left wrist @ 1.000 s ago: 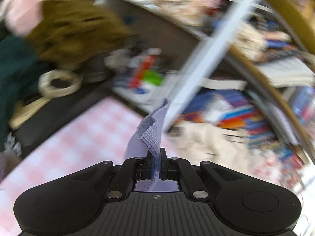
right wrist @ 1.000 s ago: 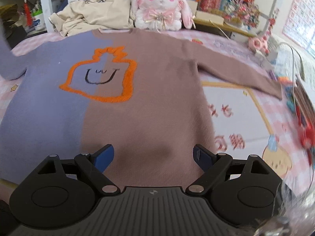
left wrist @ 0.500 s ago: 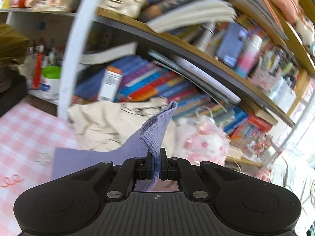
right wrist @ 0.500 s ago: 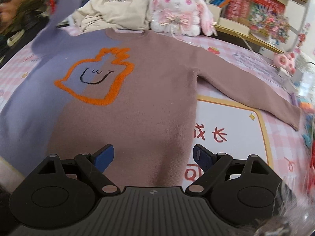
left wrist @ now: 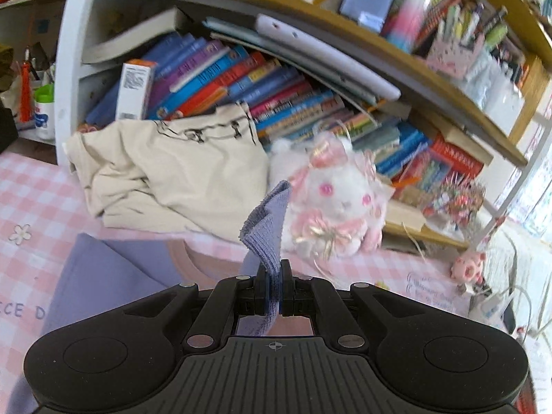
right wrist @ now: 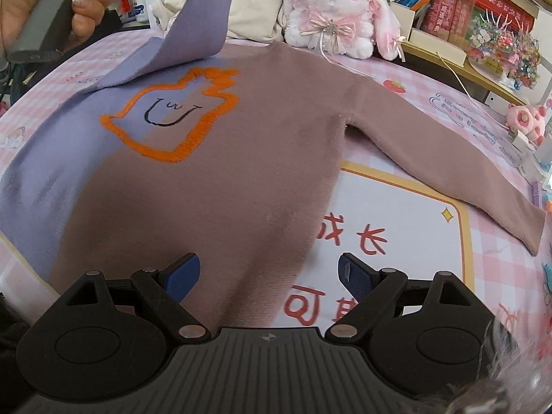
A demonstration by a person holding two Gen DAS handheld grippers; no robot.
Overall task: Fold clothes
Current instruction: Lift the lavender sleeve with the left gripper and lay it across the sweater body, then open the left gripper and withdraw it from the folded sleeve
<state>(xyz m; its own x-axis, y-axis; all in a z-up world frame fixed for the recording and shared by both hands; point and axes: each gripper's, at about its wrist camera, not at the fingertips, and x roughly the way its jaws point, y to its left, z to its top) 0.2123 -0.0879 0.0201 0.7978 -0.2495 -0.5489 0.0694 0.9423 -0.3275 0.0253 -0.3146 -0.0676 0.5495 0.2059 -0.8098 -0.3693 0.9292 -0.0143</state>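
Since a second ago, our left gripper [left wrist: 274, 288] has swung the lilac sleeve [right wrist: 193, 31] in from the sweater's [right wrist: 214, 158] side; it now arches above the orange outline [right wrist: 172, 117] on the chest. The left jaws are pinched on the cuff [left wrist: 267, 227]; the hand [right wrist: 41, 7] holding that gripper is cut off at the frame edge. Our right gripper [right wrist: 265, 276] hovers over the sweater's hem, blue pads spread wide and holding nothing. The sweater lies flat on the pink checked cloth [right wrist: 431, 96], its brown sleeve [right wrist: 448, 165] stretched out. Behind its collar sit a plush rabbit [right wrist: 331, 10] and a crumpled cream garment [left wrist: 165, 176]; beyond, a shelf [left wrist: 345, 27] is packed with books [left wrist: 241, 82], their titles too blurred to read.
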